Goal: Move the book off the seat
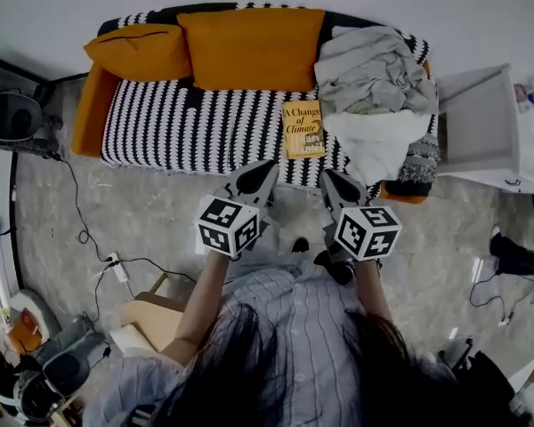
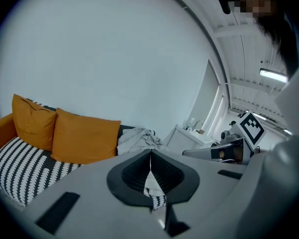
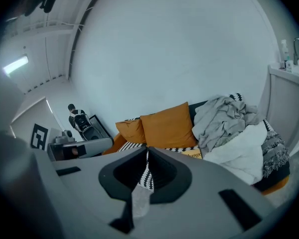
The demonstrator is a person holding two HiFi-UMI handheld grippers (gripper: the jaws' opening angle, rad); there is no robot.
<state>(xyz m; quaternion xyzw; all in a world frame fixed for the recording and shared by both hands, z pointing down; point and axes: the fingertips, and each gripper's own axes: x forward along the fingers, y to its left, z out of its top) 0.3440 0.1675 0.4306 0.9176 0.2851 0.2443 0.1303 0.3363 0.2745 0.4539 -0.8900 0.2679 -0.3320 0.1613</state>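
A yellow book (image 1: 303,129) lies flat on the striped seat of the sofa (image 1: 178,123), just left of a heap of grey and white laundry (image 1: 374,96). My left gripper (image 1: 267,171) hangs over the sofa's front edge, below and left of the book, its jaws shut on nothing. My right gripper (image 1: 330,179) is beside it, below and right of the book, also shut and empty. In the left gripper view the left gripper (image 2: 150,156) points toward the laundry. In the right gripper view a sliver of the book (image 3: 192,154) shows past the right gripper (image 3: 147,153).
Two orange cushions (image 1: 249,47) lean on the sofa back. A white cabinet (image 1: 476,127) stands right of the sofa. Cables and a power strip (image 1: 117,269) lie on the floor at left, a wooden stool (image 1: 151,317) near my body, a bystander's shoe (image 1: 516,256) at right.
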